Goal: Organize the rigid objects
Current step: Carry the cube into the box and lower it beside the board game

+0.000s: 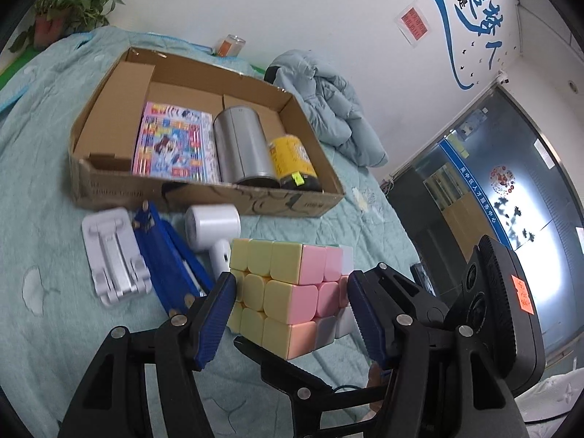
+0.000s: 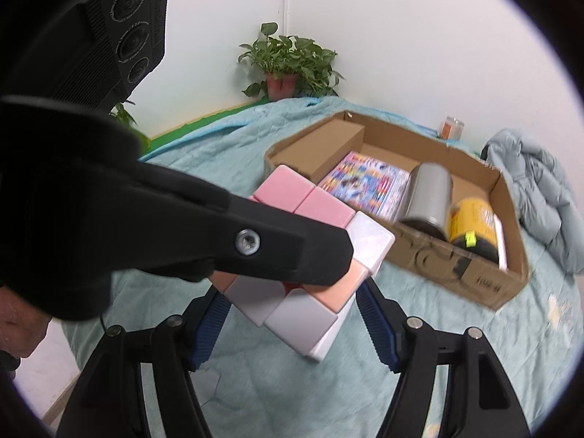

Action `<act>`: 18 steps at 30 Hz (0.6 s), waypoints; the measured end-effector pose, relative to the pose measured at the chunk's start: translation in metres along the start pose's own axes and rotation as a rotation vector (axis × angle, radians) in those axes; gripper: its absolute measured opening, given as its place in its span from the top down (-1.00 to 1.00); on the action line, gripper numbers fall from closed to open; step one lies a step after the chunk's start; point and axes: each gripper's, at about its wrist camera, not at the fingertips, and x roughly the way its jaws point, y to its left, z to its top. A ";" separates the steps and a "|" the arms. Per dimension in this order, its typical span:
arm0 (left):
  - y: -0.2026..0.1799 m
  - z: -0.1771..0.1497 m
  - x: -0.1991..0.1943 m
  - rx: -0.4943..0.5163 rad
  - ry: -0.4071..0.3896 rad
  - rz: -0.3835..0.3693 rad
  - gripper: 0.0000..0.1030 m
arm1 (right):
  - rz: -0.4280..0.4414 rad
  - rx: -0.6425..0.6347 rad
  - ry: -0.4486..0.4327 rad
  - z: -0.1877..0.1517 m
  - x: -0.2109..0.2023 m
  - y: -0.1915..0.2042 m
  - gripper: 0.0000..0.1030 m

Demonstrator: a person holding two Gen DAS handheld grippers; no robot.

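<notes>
A pastel puzzle cube (image 1: 288,292) is held above the bed. My left gripper (image 1: 292,306) is shut on it, one blue pad on each side. In the right wrist view the cube (image 2: 310,303) also sits between the blue pads of my right gripper (image 2: 292,317), which looks shut on it; the left gripper's black finger (image 2: 255,244) crosses over it. A cardboard box (image 1: 204,197) behind holds a colourful book (image 1: 175,146), a silver can (image 1: 241,146) and a yellow jar (image 1: 292,160).
On the teal bedspread (image 1: 43,219) in front of the box lie a white phone stand (image 1: 113,255), a blue pouch (image 1: 164,255) and a white hair dryer (image 1: 215,226). A grey-blue jacket (image 1: 328,98) lies beyond the box. A potted plant (image 2: 284,62) stands in the corner.
</notes>
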 end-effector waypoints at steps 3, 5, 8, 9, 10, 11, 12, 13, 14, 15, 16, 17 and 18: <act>0.002 0.019 0.000 0.003 -0.008 0.004 -0.18 | -0.003 -0.008 -0.007 0.016 0.008 -0.006 -0.34; 0.007 0.036 0.002 0.000 -0.017 0.004 -0.18 | 0.000 -0.012 -0.008 0.029 0.016 -0.011 -0.34; 0.015 0.057 0.006 -0.015 -0.026 0.002 -0.17 | 0.002 -0.034 -0.006 0.048 0.029 -0.019 -0.34; 0.019 0.065 0.009 -0.022 -0.026 0.004 -0.17 | 0.004 -0.040 -0.001 0.055 0.036 -0.022 -0.34; 0.023 0.072 0.012 -0.031 -0.025 0.009 -0.16 | 0.008 -0.045 0.002 0.061 0.041 -0.025 -0.34; 0.027 0.077 0.014 -0.036 -0.026 0.013 -0.14 | 0.013 -0.050 0.007 0.065 0.047 -0.028 -0.34; 0.033 0.085 0.019 -0.044 -0.023 0.020 -0.14 | 0.020 -0.053 0.013 0.070 0.054 -0.031 -0.34; 0.036 0.090 0.021 -0.046 -0.021 0.027 -0.14 | 0.025 -0.055 0.021 0.074 0.061 -0.034 -0.34; 0.038 0.095 0.024 -0.049 -0.020 0.036 -0.14 | 0.035 -0.063 0.026 0.080 0.070 -0.038 -0.34; 0.042 0.102 0.028 -0.051 -0.019 0.045 -0.14 | 0.043 -0.069 0.027 0.082 0.074 -0.041 -0.34; 0.045 0.106 0.030 -0.053 -0.018 0.049 -0.13 | 0.055 -0.078 0.028 0.087 0.082 -0.044 -0.34; 0.049 0.110 0.033 -0.056 -0.016 0.051 -0.10 | 0.060 -0.083 0.030 0.087 0.084 -0.047 -0.34; 0.056 0.117 0.037 -0.065 -0.015 0.056 -0.08 | 0.067 -0.090 0.035 0.091 0.091 -0.049 -0.34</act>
